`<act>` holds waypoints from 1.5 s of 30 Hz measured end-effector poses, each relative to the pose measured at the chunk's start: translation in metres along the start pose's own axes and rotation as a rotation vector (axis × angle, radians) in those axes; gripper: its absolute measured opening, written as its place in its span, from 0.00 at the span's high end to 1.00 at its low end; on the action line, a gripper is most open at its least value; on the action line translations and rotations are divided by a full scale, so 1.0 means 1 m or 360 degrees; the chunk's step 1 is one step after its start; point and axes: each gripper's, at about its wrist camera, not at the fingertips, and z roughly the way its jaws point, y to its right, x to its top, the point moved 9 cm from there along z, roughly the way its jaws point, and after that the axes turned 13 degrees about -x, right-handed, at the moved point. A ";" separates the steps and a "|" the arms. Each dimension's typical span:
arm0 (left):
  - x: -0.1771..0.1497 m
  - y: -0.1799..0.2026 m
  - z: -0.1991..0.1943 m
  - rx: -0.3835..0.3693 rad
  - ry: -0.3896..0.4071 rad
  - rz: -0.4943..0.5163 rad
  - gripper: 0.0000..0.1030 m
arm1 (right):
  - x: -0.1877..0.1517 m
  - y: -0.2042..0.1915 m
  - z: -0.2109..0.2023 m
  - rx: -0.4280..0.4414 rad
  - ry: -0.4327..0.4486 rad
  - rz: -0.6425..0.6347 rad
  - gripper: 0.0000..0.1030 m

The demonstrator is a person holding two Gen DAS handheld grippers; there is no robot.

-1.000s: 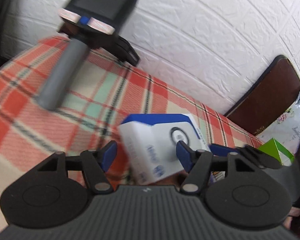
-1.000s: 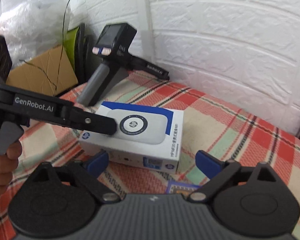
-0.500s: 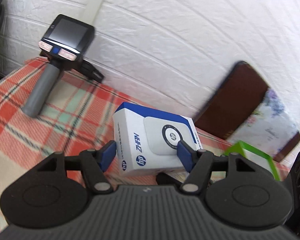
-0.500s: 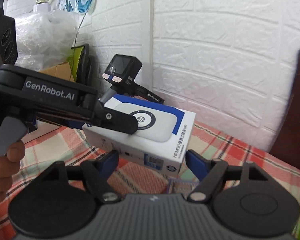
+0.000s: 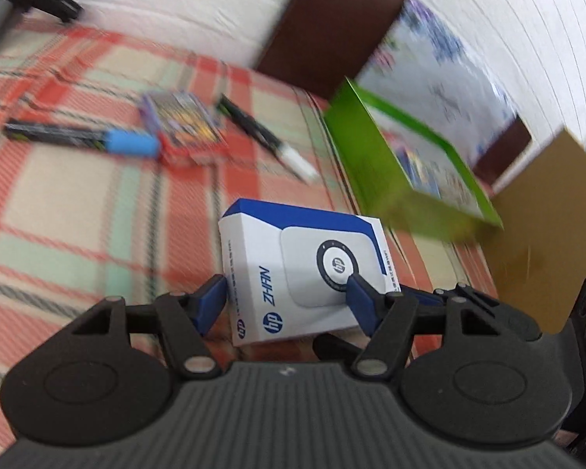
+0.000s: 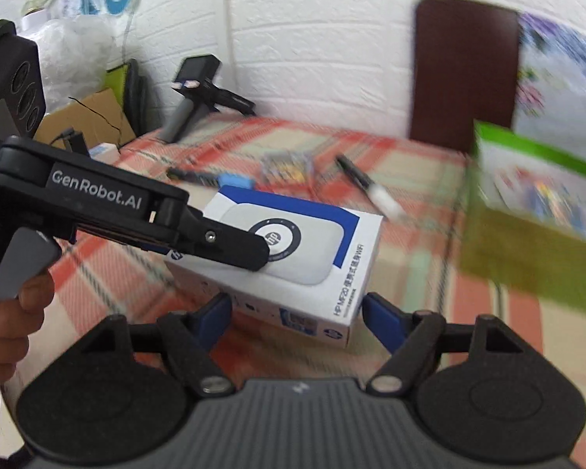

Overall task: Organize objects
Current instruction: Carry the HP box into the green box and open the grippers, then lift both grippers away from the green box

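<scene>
While pinched by the left gripper (image 5: 285, 299), white HP box (image 5: 304, 269) just ahead of the spread right gripper (image 6: 297, 314).

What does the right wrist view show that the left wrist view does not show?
Only the right wrist view shows the person's left hand, the open right gripper and a clear plastic bag. Only the left wrist view shows the plain brown cardboard panel. Both show the left gripper shut on the white-and-blue HP box and the green box.
</scene>
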 end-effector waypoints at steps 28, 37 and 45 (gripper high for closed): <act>0.099 0.161 0.183 0.0094 -0.0092 0.0700 0.26 | 0.025 0.227 -0.002 -0.0820 0.0454 0.0546 0.10; 0.086 0.139 0.108 0.0111 0.0050 0.0617 0.25 | 0.007 0.201 -0.041 -0.0612 0.0523 0.0597 0.10; 0.042 0.032 0.038 0.0402 0.0038 0.0433 0.22 | -0.003 0.114 -0.020 -0.0160 0.0307 0.0464 0.22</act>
